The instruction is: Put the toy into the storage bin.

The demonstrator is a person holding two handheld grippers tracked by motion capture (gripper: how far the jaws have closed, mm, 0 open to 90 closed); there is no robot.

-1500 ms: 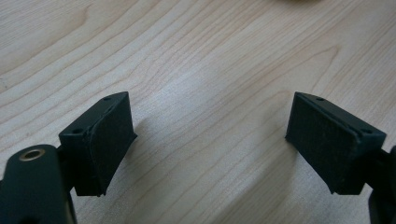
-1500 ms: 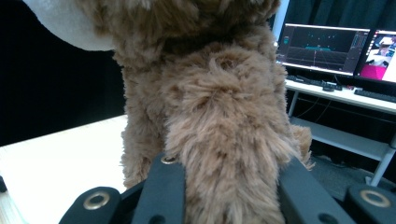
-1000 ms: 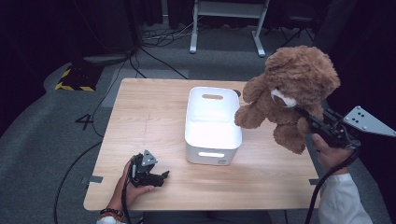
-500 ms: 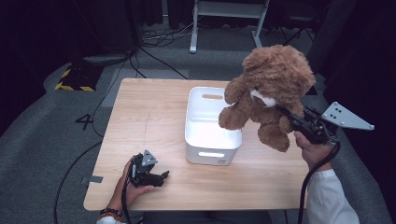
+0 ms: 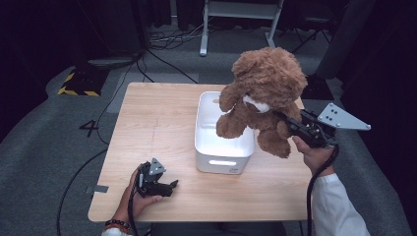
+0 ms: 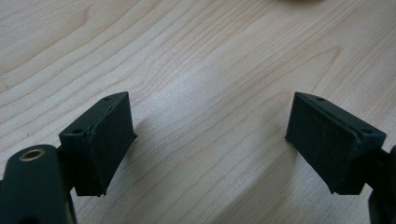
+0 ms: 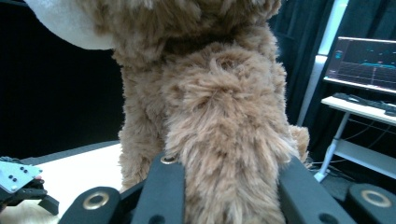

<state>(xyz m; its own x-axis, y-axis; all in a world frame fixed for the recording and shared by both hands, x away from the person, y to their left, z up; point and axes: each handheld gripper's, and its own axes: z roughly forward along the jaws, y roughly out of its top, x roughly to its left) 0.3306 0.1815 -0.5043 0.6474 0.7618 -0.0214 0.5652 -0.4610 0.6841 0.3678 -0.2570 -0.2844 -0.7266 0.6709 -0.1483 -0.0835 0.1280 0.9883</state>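
Observation:
A brown teddy bear [image 5: 268, 83] hangs upright above the right side of a white bin [image 5: 221, 160]. My right gripper [image 5: 283, 121] is shut on the bear, reaching in from the right. In the right gripper view the bear's fur [image 7: 219, 107] bulges between the two jaws of that gripper [image 7: 229, 186]. At the near left of the wooden table [image 5: 152, 118], my left gripper [image 5: 171, 186] rests in the hand, pointing right. Its jaws [image 6: 210, 144] stand open over bare wood with nothing between them.
The bin stands at the table's middle right and looks empty where its inside shows. Cables and a white stand's legs [image 5: 236, 19] lie on the floor behind the table. A lit monitor [image 7: 364, 63] on a desk sits far off.
My right gripper has carried the bear leftward, from beside the bin's right edge to above the bin. The left gripper has stayed where it was.

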